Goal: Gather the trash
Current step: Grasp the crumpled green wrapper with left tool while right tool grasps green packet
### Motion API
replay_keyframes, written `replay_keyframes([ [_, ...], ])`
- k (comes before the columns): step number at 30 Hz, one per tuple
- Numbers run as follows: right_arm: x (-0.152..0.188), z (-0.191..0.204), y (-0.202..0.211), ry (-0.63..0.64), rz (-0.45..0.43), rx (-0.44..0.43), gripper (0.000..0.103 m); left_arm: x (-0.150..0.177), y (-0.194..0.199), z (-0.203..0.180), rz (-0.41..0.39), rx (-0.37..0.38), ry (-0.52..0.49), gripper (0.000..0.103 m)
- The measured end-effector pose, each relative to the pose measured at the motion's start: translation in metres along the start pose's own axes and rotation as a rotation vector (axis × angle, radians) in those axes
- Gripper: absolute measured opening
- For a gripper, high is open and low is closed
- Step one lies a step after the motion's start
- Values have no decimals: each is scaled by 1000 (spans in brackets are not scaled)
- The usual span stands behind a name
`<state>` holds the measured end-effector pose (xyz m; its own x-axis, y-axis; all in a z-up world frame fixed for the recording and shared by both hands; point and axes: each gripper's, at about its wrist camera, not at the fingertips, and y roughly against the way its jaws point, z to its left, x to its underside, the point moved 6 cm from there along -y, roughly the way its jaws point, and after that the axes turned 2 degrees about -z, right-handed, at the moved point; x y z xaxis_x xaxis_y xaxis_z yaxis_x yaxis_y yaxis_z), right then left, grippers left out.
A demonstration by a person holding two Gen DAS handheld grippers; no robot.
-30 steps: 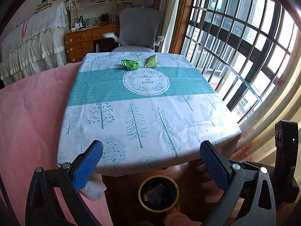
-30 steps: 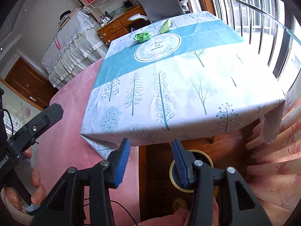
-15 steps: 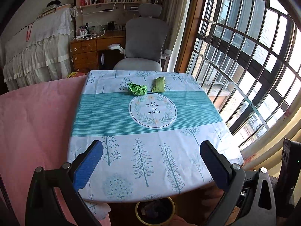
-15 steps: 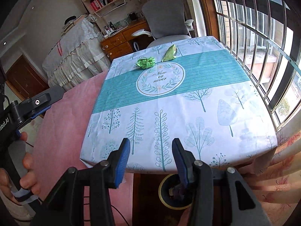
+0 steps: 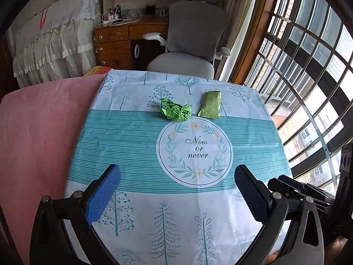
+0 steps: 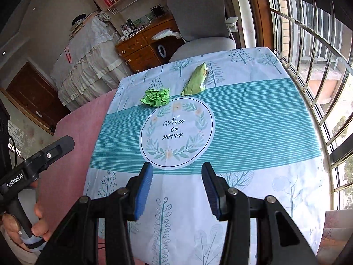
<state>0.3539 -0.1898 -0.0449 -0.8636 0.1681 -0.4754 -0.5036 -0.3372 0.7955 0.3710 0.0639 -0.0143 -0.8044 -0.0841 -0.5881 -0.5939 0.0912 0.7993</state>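
Person's hand (image 6: 33,225) on left tongs (image 5: 176,190), right-wrist view only.

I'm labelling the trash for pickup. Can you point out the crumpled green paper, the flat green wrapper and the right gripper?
crumpled green paper (image 5: 175,111): left wrist view, middle of the wad.
flat green wrapper (image 5: 210,104): left wrist view, centre of its face.
right gripper (image 6: 177,191): right wrist view, midway between its open fingertips.

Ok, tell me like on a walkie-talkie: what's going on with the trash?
Left gripper open, empty. Right gripper open, empty. Crumpled green paper and green wrapper lie untouched on the tablecloth, side by side. Nothing in the way.
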Motion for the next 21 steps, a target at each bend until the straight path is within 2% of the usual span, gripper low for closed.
replay_keyframes([
  [5,-57,-31,-53,54,58,7,47,-25,-68,-4,66,-57,53,102],
  [8,-86,-46,-88,52,92,7,58,-37,-104,-3,106,-77,96,102],
  [10,-103,-53,-109,41,102,-8,59,-44,-125,-1,127,-87,118,102],
  [15,-134,-62,-158,48,136,-4,60,-61,-170,1,171,-78,174,102],
  [17,-144,-64,-174,63,146,8,60,-67,-185,3,184,-97,195,100],
  [19,-153,-66,-190,78,158,18,60,-71,-199,5,201,-111,207,92],
  [21,-160,-68,-202,92,164,27,60,-72,-212,5,217,-124,213,91],
])
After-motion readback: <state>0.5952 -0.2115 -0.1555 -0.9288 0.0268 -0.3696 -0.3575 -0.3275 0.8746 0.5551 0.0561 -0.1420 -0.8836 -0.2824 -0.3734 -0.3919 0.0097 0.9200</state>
